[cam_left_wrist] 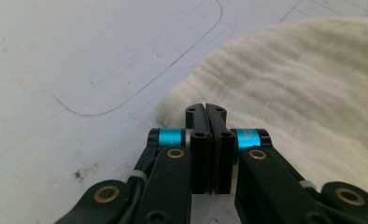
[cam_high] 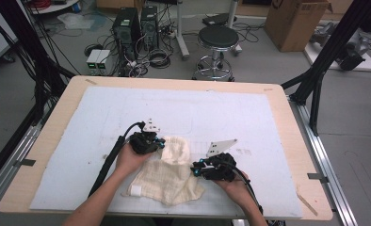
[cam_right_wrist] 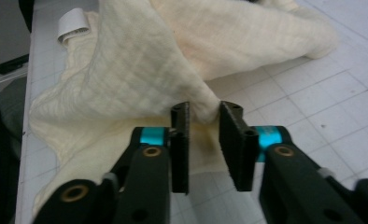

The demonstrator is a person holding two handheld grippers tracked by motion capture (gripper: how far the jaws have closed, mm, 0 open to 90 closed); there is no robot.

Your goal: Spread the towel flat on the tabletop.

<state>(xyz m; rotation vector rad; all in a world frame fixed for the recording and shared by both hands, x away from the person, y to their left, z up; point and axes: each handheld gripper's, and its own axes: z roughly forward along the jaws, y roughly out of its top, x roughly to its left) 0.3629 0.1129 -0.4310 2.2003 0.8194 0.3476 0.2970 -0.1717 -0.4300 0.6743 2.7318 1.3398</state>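
A cream waffle-weave cloth (cam_high: 174, 176) lies rumpled on the near middle of the white gridded mat (cam_high: 183, 110), with a white label (cam_high: 135, 190) at its near left corner. My left gripper (cam_high: 163, 143) sits at the cloth's far left rim. In the left gripper view its jaws (cam_left_wrist: 205, 106) are pressed together right at the edge of the cloth (cam_left_wrist: 289, 79). My right gripper (cam_high: 193, 169) is at the cloth's right edge. In the right gripper view the right gripper (cam_right_wrist: 204, 111) pinches a raised fold of the cloth (cam_right_wrist: 140, 60), which tents up from the mat.
The mat covers a wooden table (cam_high: 56, 122). A person's forearms come in from the bottom edge. Beyond the table stand a round stool (cam_high: 217, 37), computer towers (cam_high: 127, 26), a cardboard box (cam_high: 294, 21) and black frame posts (cam_high: 332, 44).
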